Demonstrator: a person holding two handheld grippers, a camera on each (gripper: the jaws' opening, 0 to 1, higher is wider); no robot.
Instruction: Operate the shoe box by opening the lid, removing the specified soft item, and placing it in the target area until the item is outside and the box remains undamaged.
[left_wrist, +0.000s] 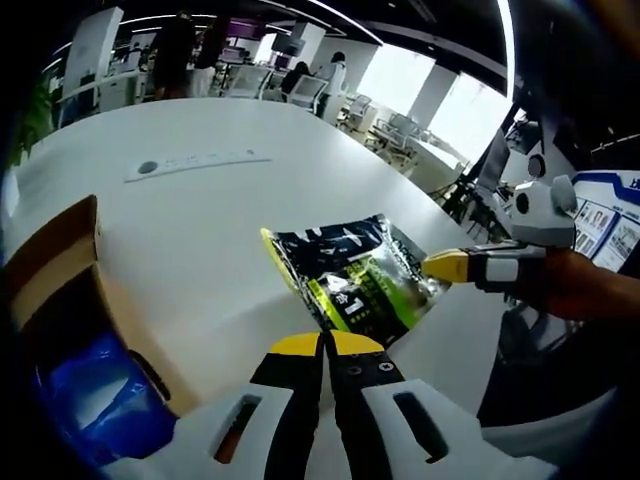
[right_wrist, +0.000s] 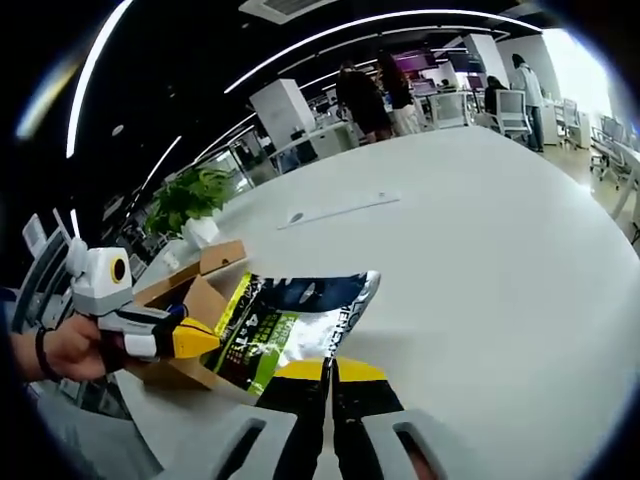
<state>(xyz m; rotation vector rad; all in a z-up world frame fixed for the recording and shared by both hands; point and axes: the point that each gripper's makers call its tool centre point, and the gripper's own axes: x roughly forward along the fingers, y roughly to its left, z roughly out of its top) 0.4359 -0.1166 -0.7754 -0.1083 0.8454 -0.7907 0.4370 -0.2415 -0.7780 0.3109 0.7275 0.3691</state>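
Note:
A soft foil packet (left_wrist: 355, 275), dark blue and green with white print, hangs just above the white table (left_wrist: 200, 230). My left gripper (left_wrist: 325, 344) is shut on its near edge. My right gripper (left_wrist: 447, 266) comes in from the right and pinches the packet's far corner. In the right gripper view the packet (right_wrist: 290, 320) stretches between my right gripper (right_wrist: 328, 370), shut on its edge, and my left gripper (right_wrist: 196, 340) at the left. The cardboard shoe box (left_wrist: 60, 290) stands open at the left with blue material (left_wrist: 95, 400) inside. It also shows behind the packet (right_wrist: 195, 290).
A long white strip (left_wrist: 195, 163) lies flat on the table farther off, seen also as a strip (right_wrist: 335, 210). A potted plant (right_wrist: 190, 200) stands past the box. Office chairs, desks and standing people are beyond the table's far edge.

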